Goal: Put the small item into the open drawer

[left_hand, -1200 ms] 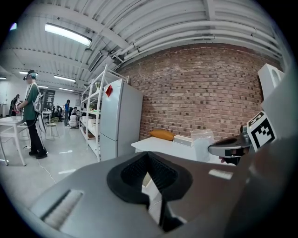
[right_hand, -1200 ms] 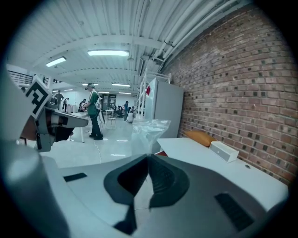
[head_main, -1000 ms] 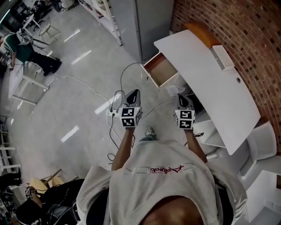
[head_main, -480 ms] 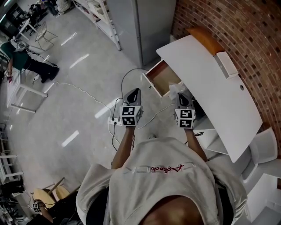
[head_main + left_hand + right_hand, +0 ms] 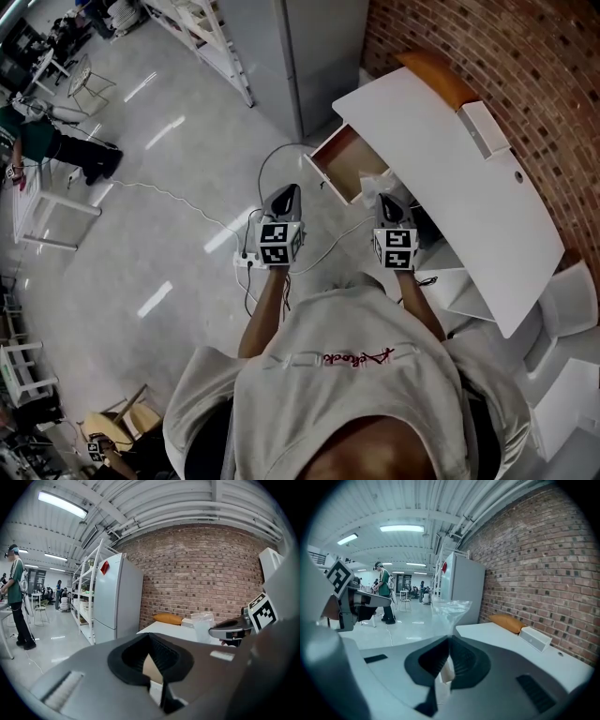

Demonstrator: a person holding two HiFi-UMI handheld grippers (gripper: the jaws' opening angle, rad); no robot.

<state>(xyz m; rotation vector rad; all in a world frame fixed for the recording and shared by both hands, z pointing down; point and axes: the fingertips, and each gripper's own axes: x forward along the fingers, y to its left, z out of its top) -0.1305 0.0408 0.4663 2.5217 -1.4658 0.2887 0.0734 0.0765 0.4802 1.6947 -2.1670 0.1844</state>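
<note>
The open drawer (image 5: pixel 339 161) juts from the left end of a white desk (image 5: pixel 450 187); its wooden bottom shows bare. My right gripper (image 5: pixel 386 200) hovers just short of the drawer, shut on a small clear plastic bag (image 5: pixel 373 182). In the right gripper view that bag (image 5: pixel 450 609) stands up crumpled from the closed jaws of the right gripper (image 5: pixel 448 641). My left gripper (image 5: pixel 284 194) is held level with it to the left, above the floor. In its own view the left gripper (image 5: pixel 149 637) has its jaws together with nothing between them, and the bag (image 5: pixel 203 623) shows off to the right.
An orange cushion (image 5: pixel 433 75) and a white box (image 5: pixel 485 127) lie on the desk by the brick wall. A grey fridge (image 5: pixel 309 47) stands beyond the drawer. A cable and power strip (image 5: pixel 246 246) lie on the floor. A person (image 5: pixel 47 141) stands far left.
Both grippers have moved forward together toward the desk; the drawer now lies closer to the right gripper's tip. The bag stays held.
</note>
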